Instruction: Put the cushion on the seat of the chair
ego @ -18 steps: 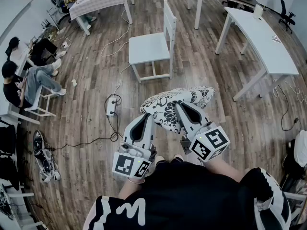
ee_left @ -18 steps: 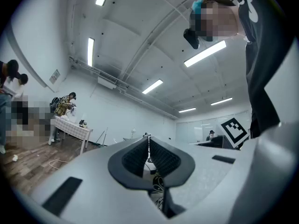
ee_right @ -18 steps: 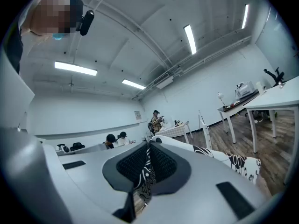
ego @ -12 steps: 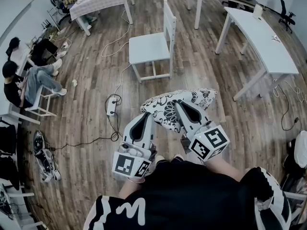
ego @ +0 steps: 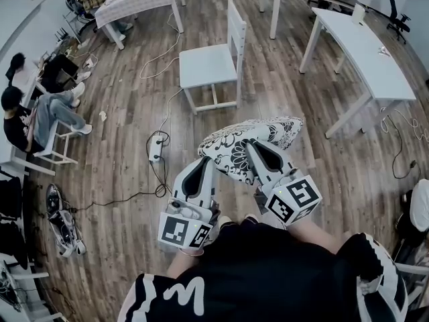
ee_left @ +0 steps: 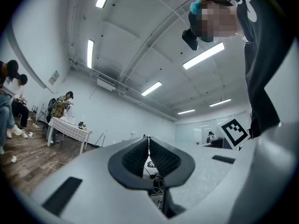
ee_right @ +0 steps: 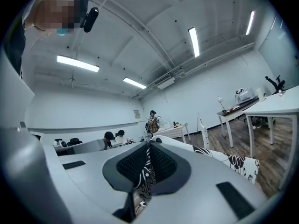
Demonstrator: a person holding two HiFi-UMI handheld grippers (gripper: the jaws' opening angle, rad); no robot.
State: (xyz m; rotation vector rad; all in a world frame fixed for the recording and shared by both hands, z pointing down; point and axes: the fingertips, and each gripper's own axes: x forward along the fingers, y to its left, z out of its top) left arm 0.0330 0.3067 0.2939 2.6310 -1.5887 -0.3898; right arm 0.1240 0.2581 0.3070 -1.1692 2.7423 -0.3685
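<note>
The left claw (ego: 206,162) is pinching a fold of the black-and-white patterned cushion (ego: 258,134) between jaws drawn almost together, and the right claw (ego: 253,147) is clamping another fold of the same cloth, so both are narrow and gripping fabric. The cushion is hanging in the air just ahead of the two claws, above the wooden floor (ego: 281,92) and well short of the white chair (ego: 208,66), whose seat is lying bare. Open boards are stretching between cushion and chair — a power strip (ego: 155,154) is sitting left of that stretch, and a long white bench (ego: 365,45) is edging the right side
</note>
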